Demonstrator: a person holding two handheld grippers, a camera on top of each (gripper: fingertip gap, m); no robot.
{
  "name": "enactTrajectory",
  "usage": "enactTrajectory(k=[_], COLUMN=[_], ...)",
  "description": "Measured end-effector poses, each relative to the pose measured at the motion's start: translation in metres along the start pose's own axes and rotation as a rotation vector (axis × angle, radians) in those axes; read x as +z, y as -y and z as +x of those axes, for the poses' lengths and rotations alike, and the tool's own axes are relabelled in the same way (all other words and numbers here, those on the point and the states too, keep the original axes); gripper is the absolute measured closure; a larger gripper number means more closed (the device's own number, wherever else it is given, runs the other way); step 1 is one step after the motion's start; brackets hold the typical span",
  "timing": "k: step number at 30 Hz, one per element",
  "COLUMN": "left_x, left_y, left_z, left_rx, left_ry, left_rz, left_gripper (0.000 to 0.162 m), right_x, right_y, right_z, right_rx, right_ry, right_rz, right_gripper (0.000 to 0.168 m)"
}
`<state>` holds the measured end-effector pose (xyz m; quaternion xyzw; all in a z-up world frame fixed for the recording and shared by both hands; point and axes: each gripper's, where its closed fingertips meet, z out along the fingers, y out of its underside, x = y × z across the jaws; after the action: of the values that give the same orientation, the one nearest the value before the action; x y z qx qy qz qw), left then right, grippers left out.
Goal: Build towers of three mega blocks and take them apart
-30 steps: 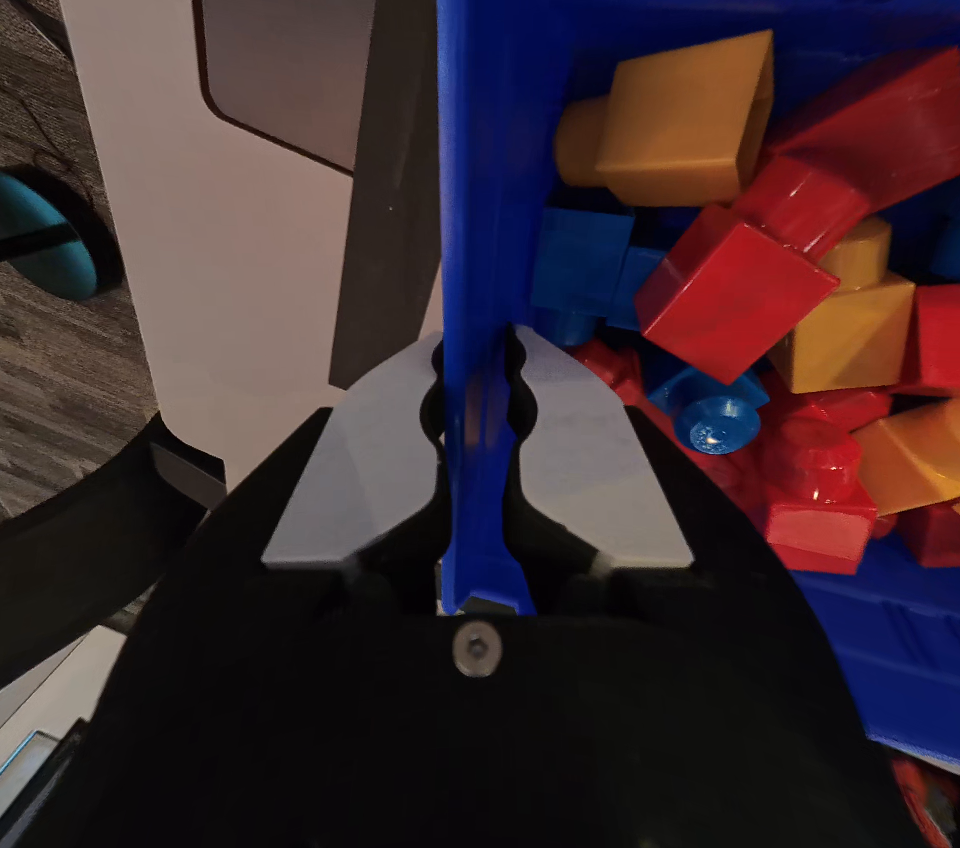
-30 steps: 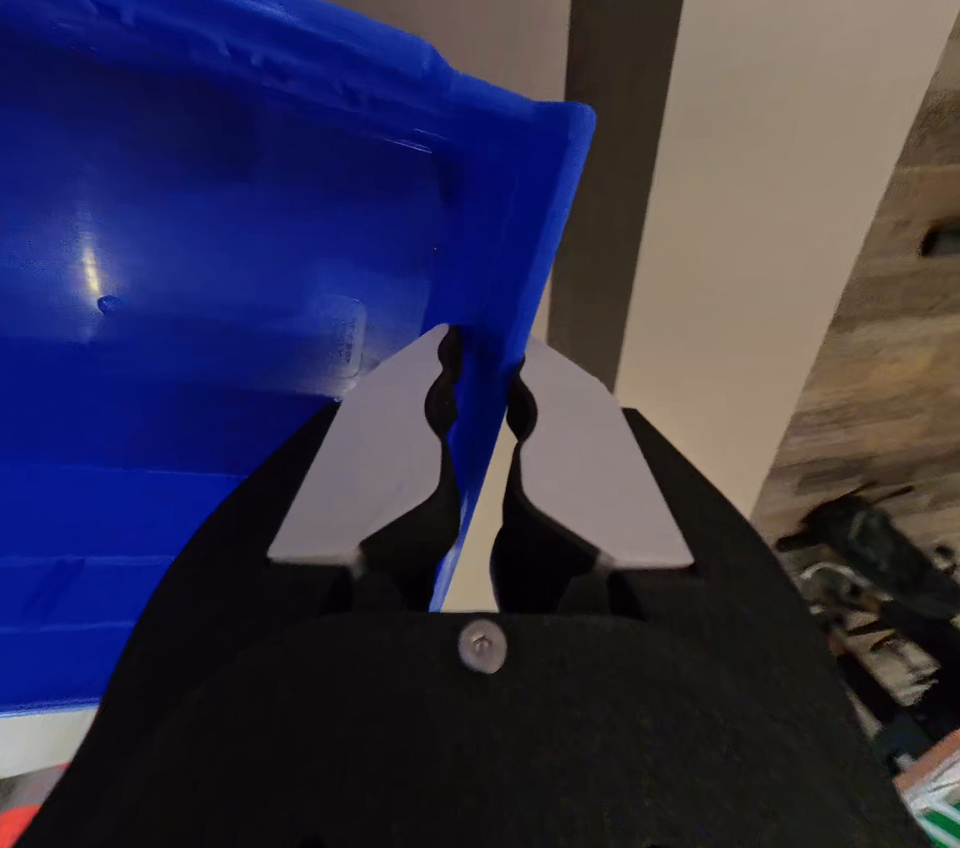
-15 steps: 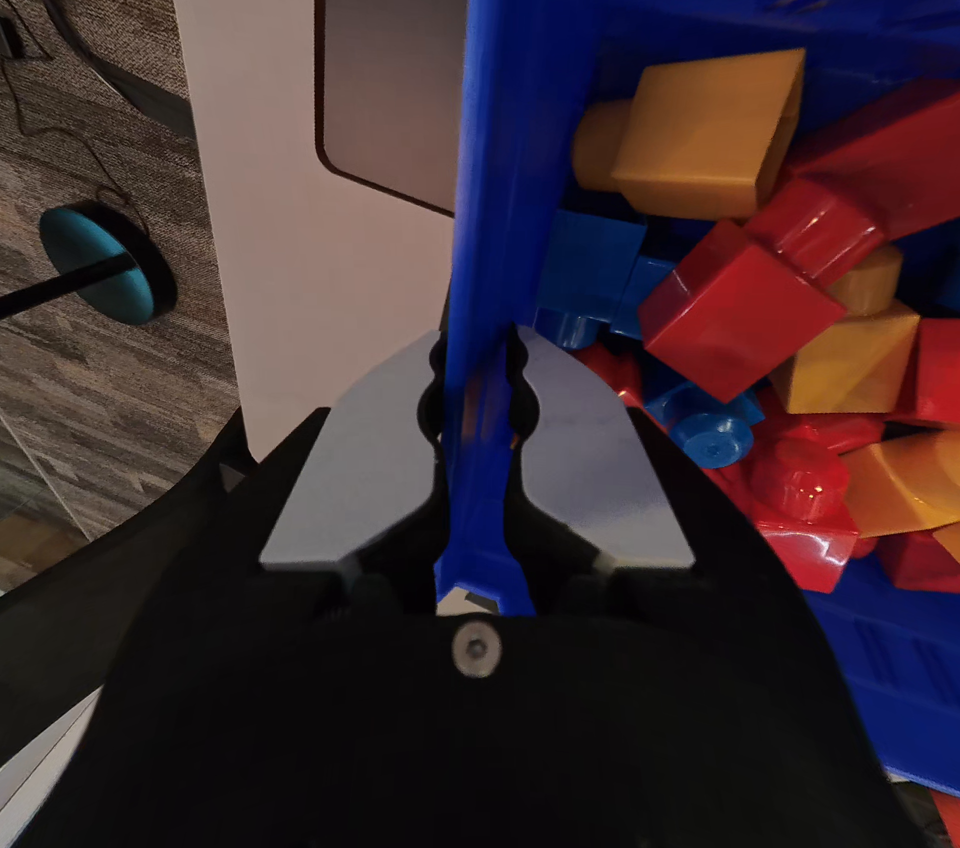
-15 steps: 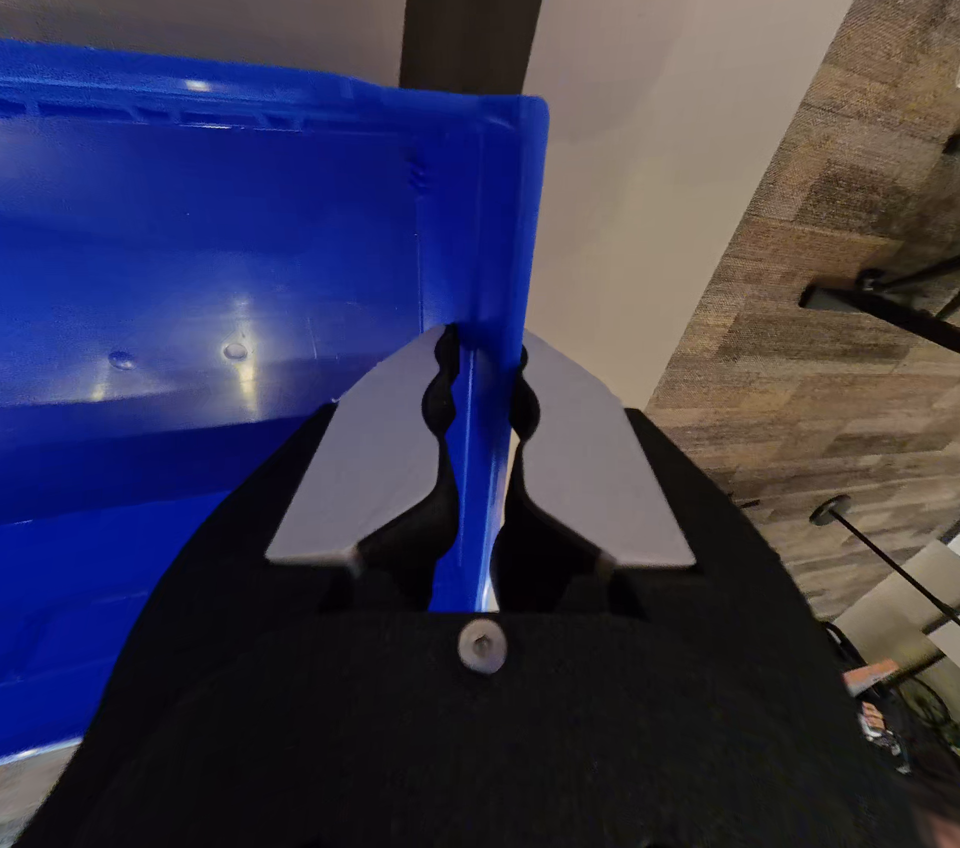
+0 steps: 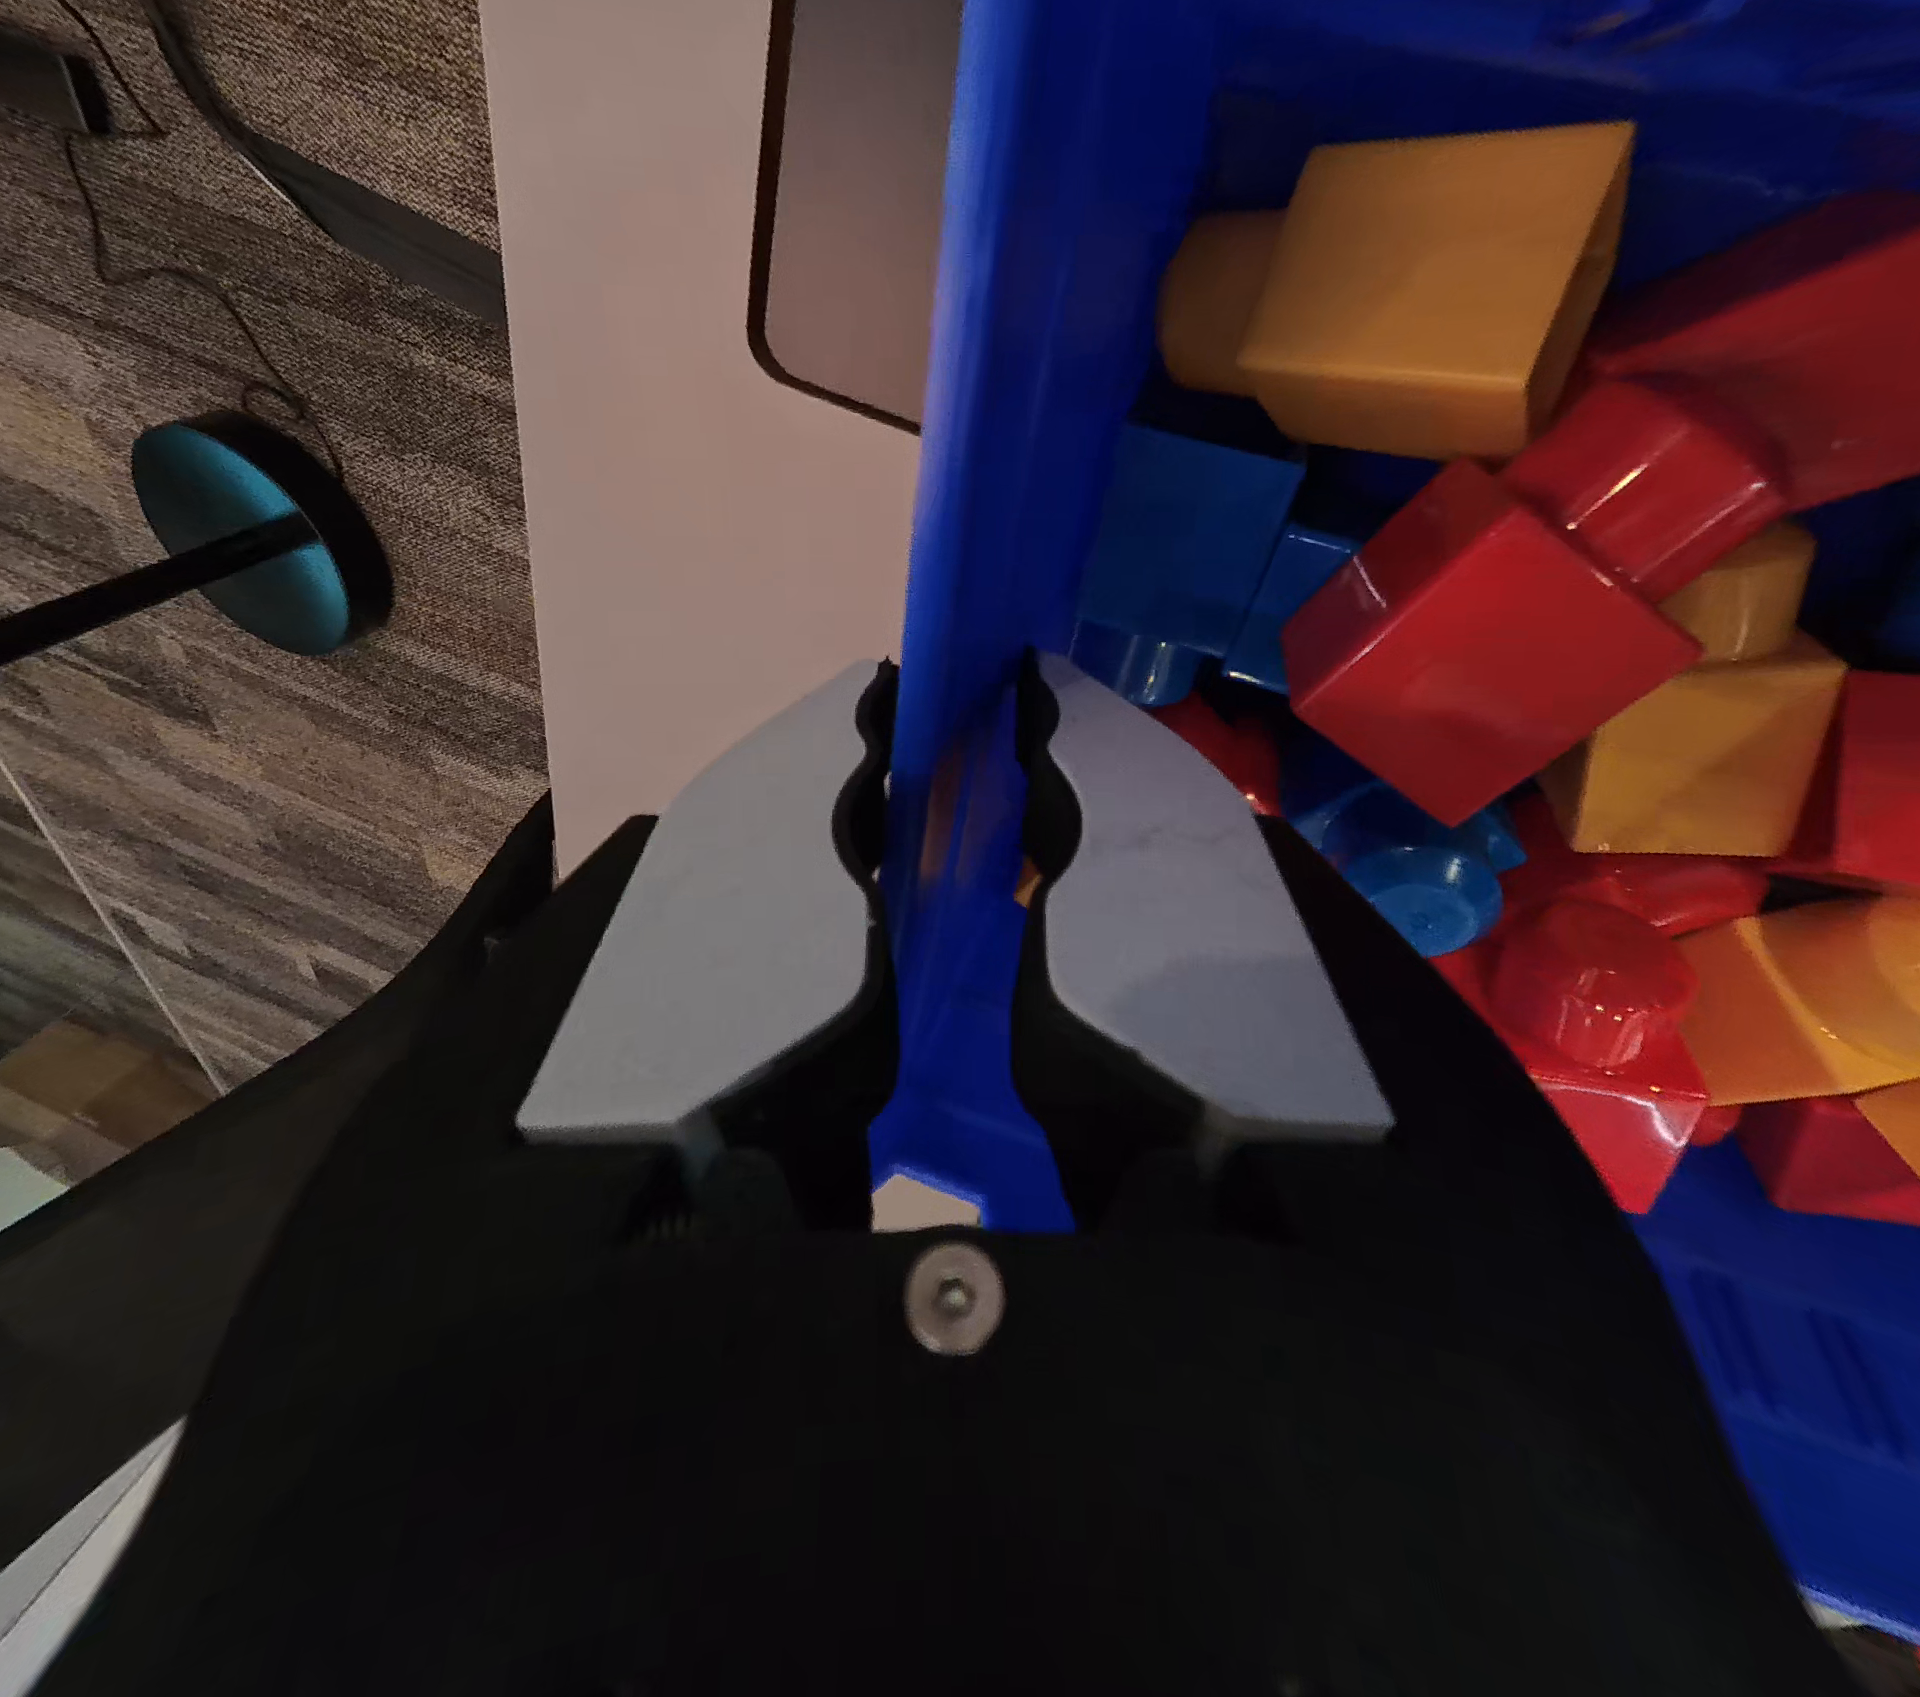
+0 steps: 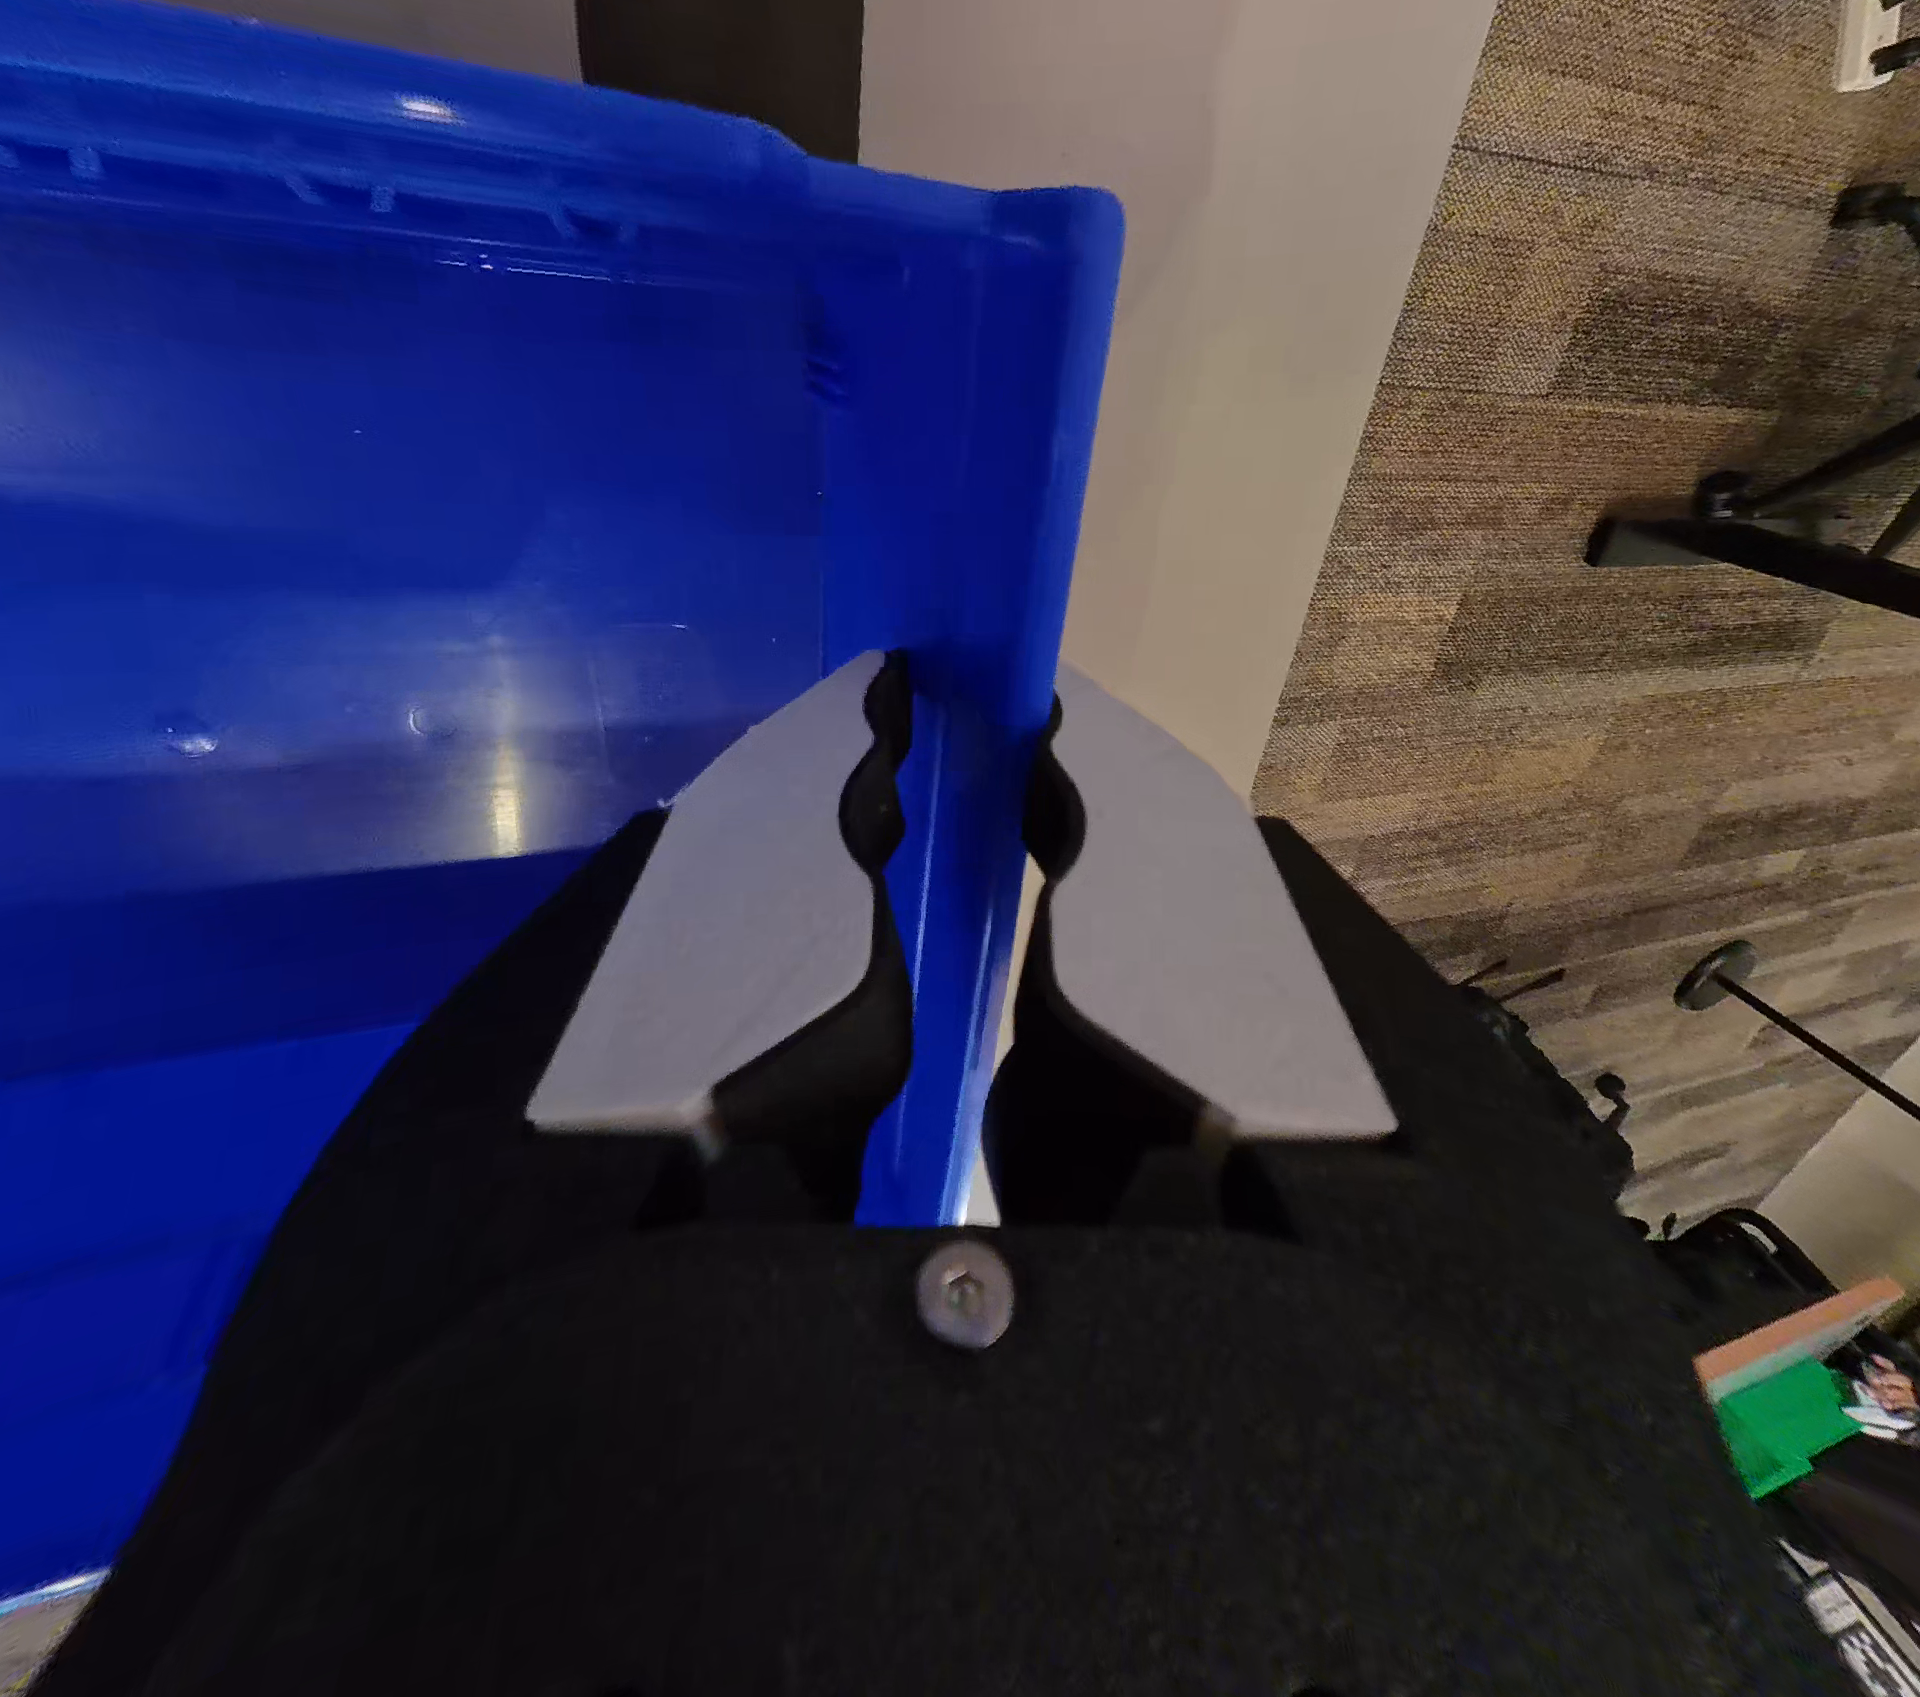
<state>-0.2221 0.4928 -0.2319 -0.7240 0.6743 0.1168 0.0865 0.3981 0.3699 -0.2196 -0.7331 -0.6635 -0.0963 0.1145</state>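
Observation:
A blue plastic bin (image 5: 997,297) is held by both grippers, tipped over a white table. My left gripper (image 5: 954,691) is shut on the bin's left side wall. Inside, beside it, lie several mega blocks: a yellow block (image 5: 1434,297), a red block (image 5: 1475,660), a blue block (image 5: 1184,546) and others piled to the right. My right gripper (image 6: 966,691) is shut on the bin's right side wall (image 6: 997,452). In the right wrist view the bin's inside (image 6: 416,608) shows bare, with no blocks in sight.
The white table (image 5: 665,297) has a dark grey panel (image 5: 862,89). Past its edge is carpet floor with a teal round stand base (image 5: 249,535) on the left. In the right wrist view, black stand legs (image 6: 1766,546) and a green object (image 6: 1777,1429) lie on the floor. Left tips to right tips: about 65 cm. It is some 8 cm from my left tips to the yellow block (image 5: 1434,297).
The bin and both grippers have swung, so more floor shows on the outer side of each view. The blocks have shifted only slightly. Both grips hold unchanged.

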Motion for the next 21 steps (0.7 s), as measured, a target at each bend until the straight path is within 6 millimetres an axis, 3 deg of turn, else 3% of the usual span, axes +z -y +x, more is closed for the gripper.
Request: enactTrajectory(k=[21], left_x=[0.0012], left_y=[0.006], left_z=[-0.0061], left_rx=[0.128], left_ry=[0.038], left_rz=[0.02], left_gripper=[0.14], right_x=[0.0032], right_y=[0.0029], right_z=[0.0062], right_rx=[0.025], right_ry=[-0.033], right_rz=[0.0], right_gripper=[0.145])
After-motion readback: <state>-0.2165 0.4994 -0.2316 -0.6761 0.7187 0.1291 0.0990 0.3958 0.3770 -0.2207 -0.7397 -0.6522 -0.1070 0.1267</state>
